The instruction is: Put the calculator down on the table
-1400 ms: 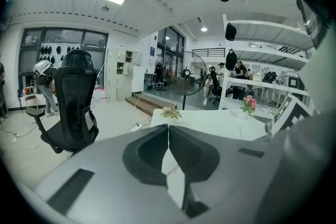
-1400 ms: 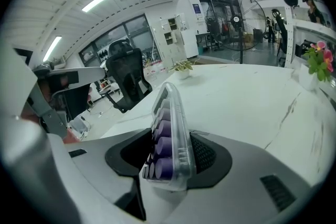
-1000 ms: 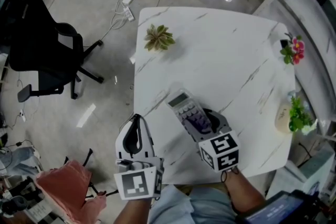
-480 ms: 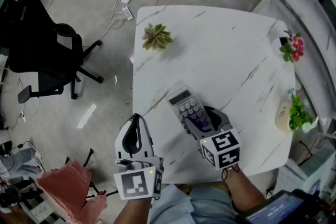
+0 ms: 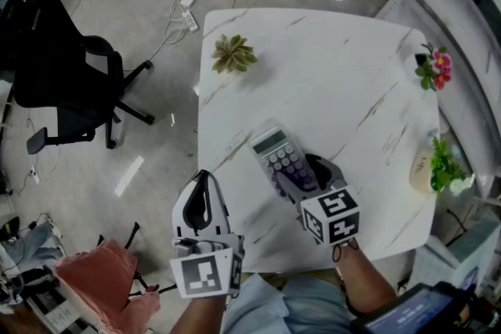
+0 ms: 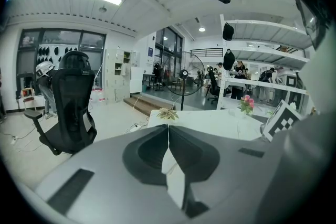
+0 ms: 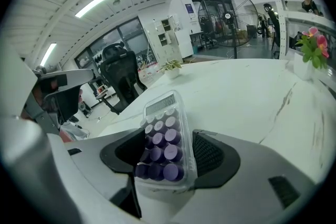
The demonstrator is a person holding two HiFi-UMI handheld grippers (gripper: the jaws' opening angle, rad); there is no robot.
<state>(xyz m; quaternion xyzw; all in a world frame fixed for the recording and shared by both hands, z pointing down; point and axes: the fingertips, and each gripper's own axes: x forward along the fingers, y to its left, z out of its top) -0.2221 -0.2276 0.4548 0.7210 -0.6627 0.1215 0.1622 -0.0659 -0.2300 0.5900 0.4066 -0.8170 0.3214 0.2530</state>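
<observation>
The calculator seems to lie flat on the table near its 6 o'clock edge, between the opening jaws of the right gripper (the left gripper is closed, empty), so I would widen fully, then retreat toward 5 o'clock without dragging it.

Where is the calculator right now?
In the head view the calculator sits on the white table near its front edge, lower middle of the frame, between the jaws of the right gripper, which are opening.

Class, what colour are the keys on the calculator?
Purple; the calculator shows them best in the right gripper view.
</observation>
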